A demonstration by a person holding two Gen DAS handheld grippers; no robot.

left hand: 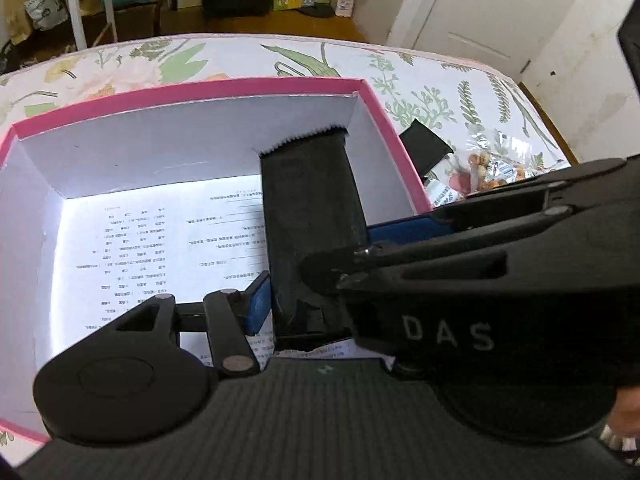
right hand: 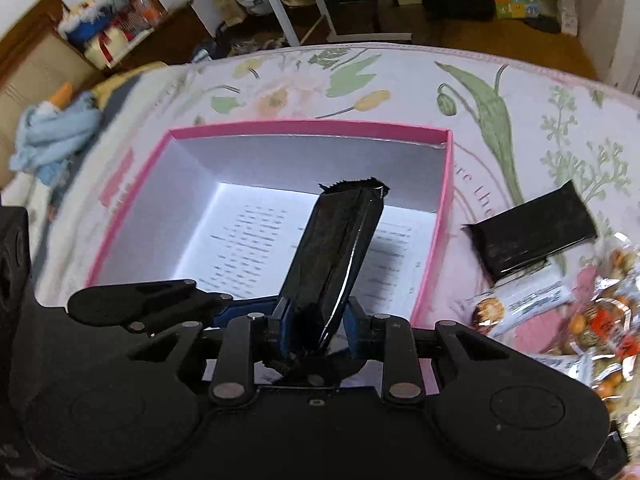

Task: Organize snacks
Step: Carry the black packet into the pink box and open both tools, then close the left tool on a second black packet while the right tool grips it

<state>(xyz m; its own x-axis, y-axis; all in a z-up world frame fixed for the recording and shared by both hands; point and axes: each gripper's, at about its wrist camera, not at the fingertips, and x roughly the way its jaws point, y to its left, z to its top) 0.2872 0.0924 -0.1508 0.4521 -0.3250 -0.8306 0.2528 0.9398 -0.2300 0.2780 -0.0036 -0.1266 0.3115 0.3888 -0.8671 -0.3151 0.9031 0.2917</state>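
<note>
A long black snack packet [right hand: 336, 248] stands tilted over the open pink box [right hand: 312, 126], its serrated top up. My right gripper [right hand: 319, 316] is shut on the packet's lower end, a blue pad on each side. In the left wrist view the same packet [left hand: 312, 208] rises inside the box [left hand: 200, 96], and the right gripper [left hand: 344, 256] reaches in from the right. The left gripper [left hand: 320, 292] is open around the packet's lower end. Its left pad [left hand: 258, 304] lies just beside the packet's edge. Its other finger is hidden behind the right gripper.
A printed sheet [right hand: 248, 232] lines the box bottom. On the floral cloth [right hand: 500, 92] to the right lie a second black packet [right hand: 532, 232], a white snack bar [right hand: 520, 300] and clear bags of nuts [right hand: 600, 320]. A blue cloth [right hand: 56, 132] lies far left.
</note>
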